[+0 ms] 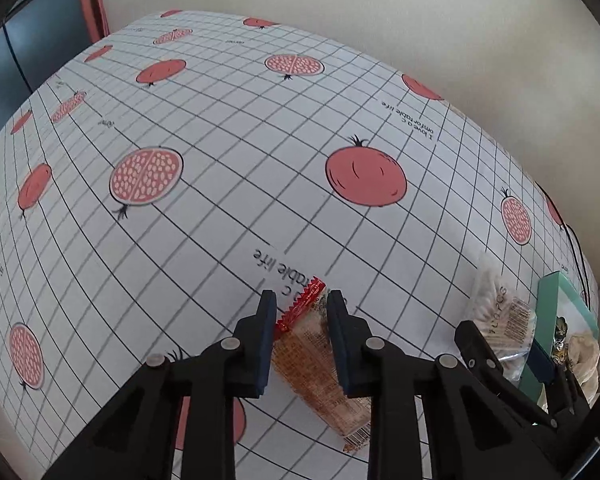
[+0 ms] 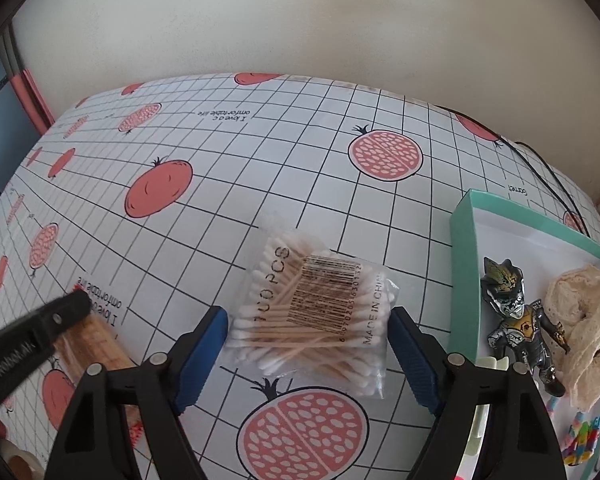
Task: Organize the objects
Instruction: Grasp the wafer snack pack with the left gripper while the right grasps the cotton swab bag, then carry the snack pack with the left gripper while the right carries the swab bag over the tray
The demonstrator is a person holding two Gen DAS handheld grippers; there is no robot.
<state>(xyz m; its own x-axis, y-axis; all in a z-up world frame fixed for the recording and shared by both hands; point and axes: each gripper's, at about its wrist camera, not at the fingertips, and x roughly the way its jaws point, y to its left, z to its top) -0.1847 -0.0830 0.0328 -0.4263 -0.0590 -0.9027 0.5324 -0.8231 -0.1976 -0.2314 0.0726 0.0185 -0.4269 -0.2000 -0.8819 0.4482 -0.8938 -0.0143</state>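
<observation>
A clear snack packet (image 1: 312, 364) with a red crimped end lies on the pomegranate-print tablecloth (image 1: 220, 208). My left gripper (image 1: 301, 304) is closed narrowly on its upper end, one pad against each side. A clear bag of cotton swabs (image 2: 312, 308) marked "100 PCS" lies flat between the wide-apart blue pads of my right gripper (image 2: 307, 316), which is open and straddles it. In the right wrist view the left gripper (image 2: 68, 310) shows at the left over the snack packet (image 2: 96, 344). The left wrist view shows the right gripper (image 1: 504, 346) beside the swab bag (image 1: 496, 304).
A teal box (image 2: 466, 264) at the right holds a toy figure (image 2: 516, 320), a cream lace scrunchie (image 2: 584, 320) and small colourful bits (image 2: 580, 440). A black cable (image 2: 548, 168) runs behind it. A wall borders the table's far edge.
</observation>
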